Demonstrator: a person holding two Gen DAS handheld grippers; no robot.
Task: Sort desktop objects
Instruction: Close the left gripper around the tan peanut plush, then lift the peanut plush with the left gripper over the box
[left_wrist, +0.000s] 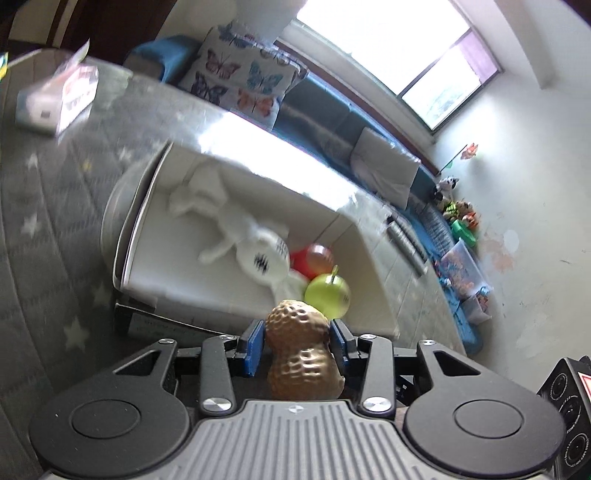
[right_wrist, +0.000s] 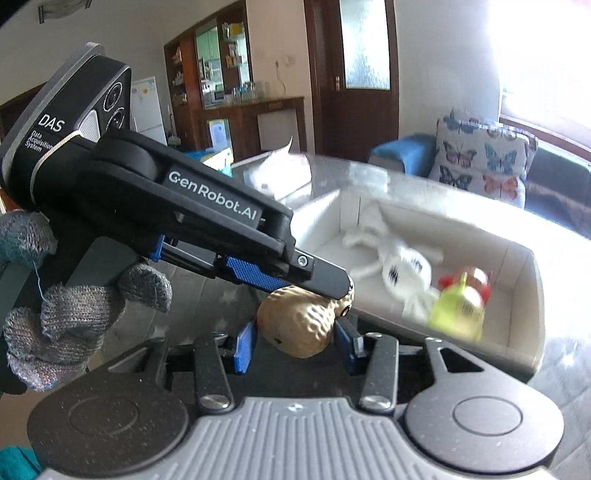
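A brown peanut-shaped toy (left_wrist: 299, 350) is clamped between the blue pads of my left gripper (left_wrist: 298, 339), held near the front edge of a white open box (left_wrist: 155, 236). The box holds a white plush toy (left_wrist: 255, 251), a green apple (left_wrist: 328, 291) and a red-orange fruit (left_wrist: 314, 258). In the right wrist view the left gripper (right_wrist: 332, 295) comes in from the left with the peanut toy (right_wrist: 295, 325), which also sits between the blue pads of my right gripper (right_wrist: 295, 341). Those pads stand close beside the toy; contact is unclear. The box (right_wrist: 524, 291) lies just beyond.
A tissue pack (left_wrist: 59, 96) lies at the far left of the glass table (left_wrist: 55, 221). Beyond the table stands a blue sofa (left_wrist: 325, 107) with a butterfly cushion (left_wrist: 240, 74). A gloved hand (right_wrist: 74, 310) holds the left gripper. Toys line the floor by the wall (left_wrist: 461, 221).
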